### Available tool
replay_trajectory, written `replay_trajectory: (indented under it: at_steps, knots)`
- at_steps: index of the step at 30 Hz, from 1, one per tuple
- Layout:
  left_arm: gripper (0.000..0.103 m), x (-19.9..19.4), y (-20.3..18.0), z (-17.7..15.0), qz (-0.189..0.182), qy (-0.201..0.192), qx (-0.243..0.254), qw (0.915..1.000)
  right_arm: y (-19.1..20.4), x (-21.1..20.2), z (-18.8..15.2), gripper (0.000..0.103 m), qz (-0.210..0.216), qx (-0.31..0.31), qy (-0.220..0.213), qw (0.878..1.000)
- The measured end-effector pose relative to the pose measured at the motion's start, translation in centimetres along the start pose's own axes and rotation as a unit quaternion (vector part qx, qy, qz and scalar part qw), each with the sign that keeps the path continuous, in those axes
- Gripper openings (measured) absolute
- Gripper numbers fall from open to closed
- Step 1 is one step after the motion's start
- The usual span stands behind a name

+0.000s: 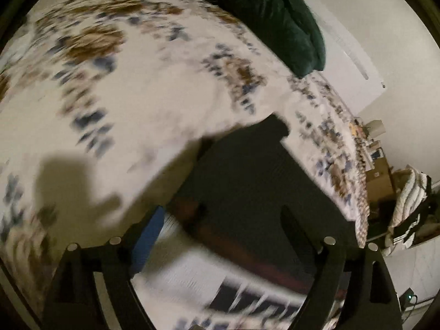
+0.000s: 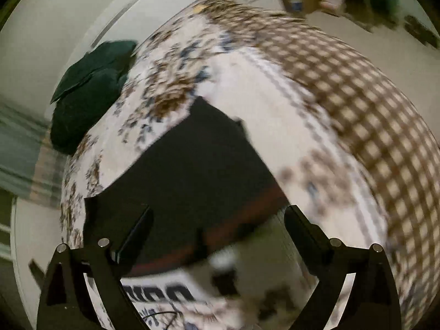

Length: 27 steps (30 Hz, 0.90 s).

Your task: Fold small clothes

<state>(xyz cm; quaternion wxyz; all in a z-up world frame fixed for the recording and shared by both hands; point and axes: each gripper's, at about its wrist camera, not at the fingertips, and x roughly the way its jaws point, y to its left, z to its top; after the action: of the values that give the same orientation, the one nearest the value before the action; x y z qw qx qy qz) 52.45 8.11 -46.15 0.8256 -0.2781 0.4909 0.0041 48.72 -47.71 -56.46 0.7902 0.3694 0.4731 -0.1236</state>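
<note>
A dark pair of shorts with a reddish-brown waistband is seen lying flat on a bed covered by a floral bedspread; both views are heavily blurred, so fine detail cannot be made out. The waistband edge lies nearest the cameras, and the leg end points away toward a dark green pillow at the far side of the bed.

The left hand-held gripper is held wide apart, with nothing visibly pinched; its right finger is set over the shorts, its left finger near the waistband's corner. The right hand-held gripper is likewise spread wide and appears to have hold of nothing, its left finger over the dark fabric and its right finger just off the waistband's other end.

Beside the waistband, a white item with bold dark lettering is seen; what it is cannot be told.

Several risks can be judged. If the fingers are closed too deep, the bedspread may be pinched with the garment and dragged into the fold. If only one layer of fabric is caught, the shorts may open instead of folding. If the two sides are gripped unevenly, a skewed fold would result. The lettered item could also be snagged.
</note>
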Motion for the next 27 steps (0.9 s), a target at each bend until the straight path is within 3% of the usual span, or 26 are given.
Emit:
replay_trajectory:
  at_steps: [2, 7, 11, 14, 19, 20, 21, 22, 23, 27]
  knots:
    - [0.086, -0.4, 1.7, -2.6, 0.006, 0.012, -0.032, 0.9994, -1.9, -0.6, -2.3, 0.097, -0.010, 0.038, 0.004, 0.999]
    - [0.086, 2.2, 4.9, -6.9, -0.026, 0.053, -0.138, 0.9886, -5.9, 3.0, -6.6, 0.097, 0.039, 0.131, 0.064, 0.989]
    - [0.086, 5.8, 5.0, -6.9, -0.044, 0.053, -0.177, 0.9818, -7.5, 7.2, -7.1, 0.097, 0.116, 0.183, 0.070, 0.974]
    - [0.087, 8.1, 5.4, -6.2, -0.025, 0.053, -0.212, 0.9755, -8.4, 9.6, -7.3, 0.097, 0.158, 0.230, 0.063, 0.958]
    - [0.087, 10.0, 6.3, -5.3, -0.025, 0.030, -0.251, 0.9671, -8.6, 11.4, -7.4, 0.097, 0.180, 0.263, 0.055, 0.946]
    - [0.083, 9.8, 6.2, -5.2, -0.025, 0.017, -0.249, 0.9680, -8.6, 11.3, -7.6, 0.095, 0.179, 0.265, 0.051, 0.946]
    - [0.065, 9.5, 6.1, -5.3, -0.025, 0.006, -0.244, 0.9695, -8.7, 11.2, -7.8, 0.080, 0.176, 0.265, 0.048, 0.947]
    - [0.038, 8.9, 5.8, -5.2, -0.027, -0.011, -0.229, 0.9729, -8.7, 11.1, -8.0, 0.063, 0.167, 0.264, 0.047, 0.949]
    - [0.032, 8.4, 5.3, -5.1, -0.030, -0.022, -0.210, 0.9771, -8.8, 10.9, -8.2, 0.051, 0.167, 0.265, 0.045, 0.949]
    - [0.025, 5.8, 3.9, -4.7, -0.032, -0.048, -0.168, 0.9841, -8.2, 9.4, -8.8, 0.039, 0.165, 0.246, 0.040, 0.954]
